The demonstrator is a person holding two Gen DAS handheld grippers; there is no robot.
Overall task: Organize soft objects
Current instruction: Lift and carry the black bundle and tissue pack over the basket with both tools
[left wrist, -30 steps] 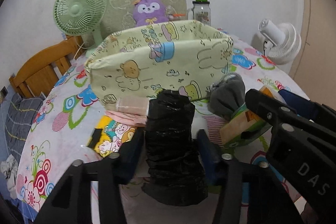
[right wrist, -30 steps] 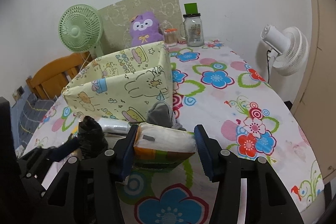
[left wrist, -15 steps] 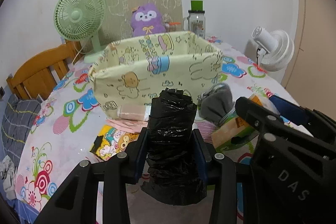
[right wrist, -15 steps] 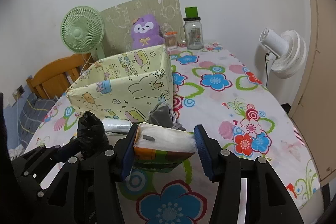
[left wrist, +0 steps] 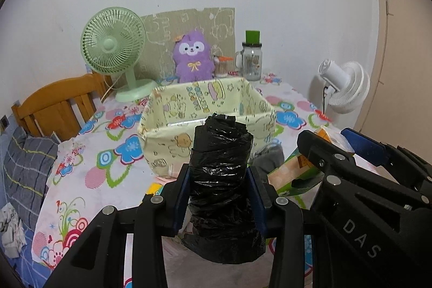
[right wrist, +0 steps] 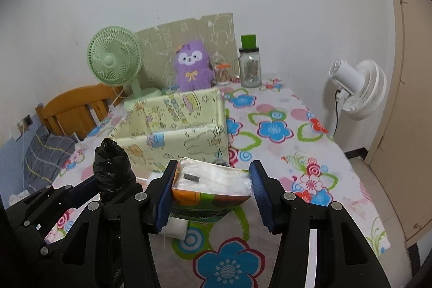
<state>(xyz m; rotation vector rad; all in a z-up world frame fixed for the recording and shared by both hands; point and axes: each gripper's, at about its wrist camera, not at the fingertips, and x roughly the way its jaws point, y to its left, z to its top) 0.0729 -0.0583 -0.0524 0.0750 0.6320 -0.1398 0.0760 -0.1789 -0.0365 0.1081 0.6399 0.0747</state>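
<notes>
Right now my left gripper (left wrist: 220, 196) is clamped on a roll of black plastic bags (left wrist: 221, 180), both blue pads pressed against its sides, and the roll stands upright between them, lifted in front of the yellow fabric box (left wrist: 208, 123). From the right wrist view I see the same roll (right wrist: 112, 166) off to the left, just short of the box's near wall (right wrist: 183, 134).

My right gripper (right wrist: 212, 192) has its jaws set fairly wide around a tissue pack (right wrist: 210, 188); the left pad touches the pack's side, but the right pad looks a little apart from it, so I cannot tell whether the grip is firm. The pack sits near the front corner of the box, above the flowered tablecloth (right wrist: 283, 131).

A grey soft item (left wrist: 268, 157) lies against the box's near wall, between the roll and the tissue pack (left wrist: 297, 169). At the table's far end stand a green fan (left wrist: 114, 50), a purple plush toy (left wrist: 193, 58) and a glass jar (left wrist: 252, 58).
</notes>
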